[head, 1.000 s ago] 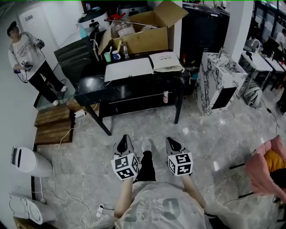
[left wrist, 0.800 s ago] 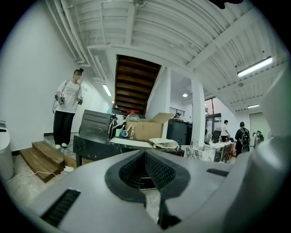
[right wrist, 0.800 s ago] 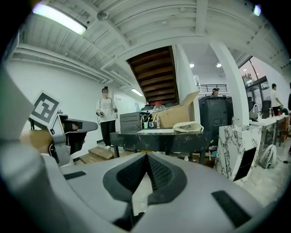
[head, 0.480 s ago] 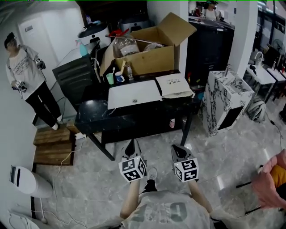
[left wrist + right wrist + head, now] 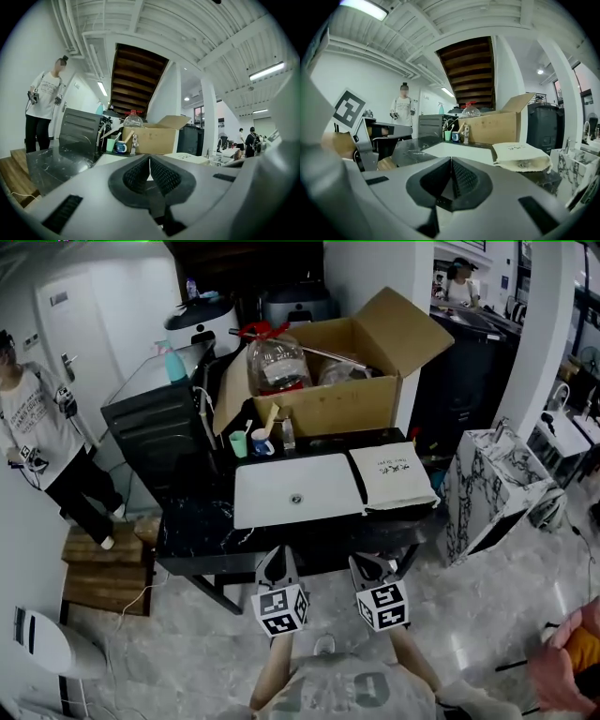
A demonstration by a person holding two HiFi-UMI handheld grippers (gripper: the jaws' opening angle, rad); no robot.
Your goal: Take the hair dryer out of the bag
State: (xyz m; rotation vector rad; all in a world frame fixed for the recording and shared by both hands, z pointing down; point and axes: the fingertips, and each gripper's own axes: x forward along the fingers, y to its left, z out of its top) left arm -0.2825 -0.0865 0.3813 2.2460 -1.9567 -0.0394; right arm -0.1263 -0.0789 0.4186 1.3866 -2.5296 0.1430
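A cream cloth bag (image 5: 392,474) with dark print lies flat on the right part of the black table (image 5: 192,526), beside a white mat (image 5: 296,490). No hair dryer shows in any view. My left gripper (image 5: 274,554) is shut and empty at the table's near edge, in front of the mat. My right gripper (image 5: 363,562) is also shut and empty, just short of the bag. In the right gripper view the bag (image 5: 520,157) lies ahead and to the right of the shut jaws (image 5: 451,161). The left gripper view shows its shut jaws (image 5: 149,161) pointing over the table, the bag (image 5: 192,158) to their right.
An open cardboard box (image 5: 328,404) with a plastic bottle (image 5: 277,362) stands at the table's back, with cups (image 5: 240,442) beside it. A dark cabinet (image 5: 155,432) is on the left and a marble-patterned cabinet (image 5: 492,488) on the right. A person (image 5: 37,446) stands far left.
Both grippers have travelled forward across the floor to the table's near edge, still shut. The table, mat and bag now lie right in front of them.
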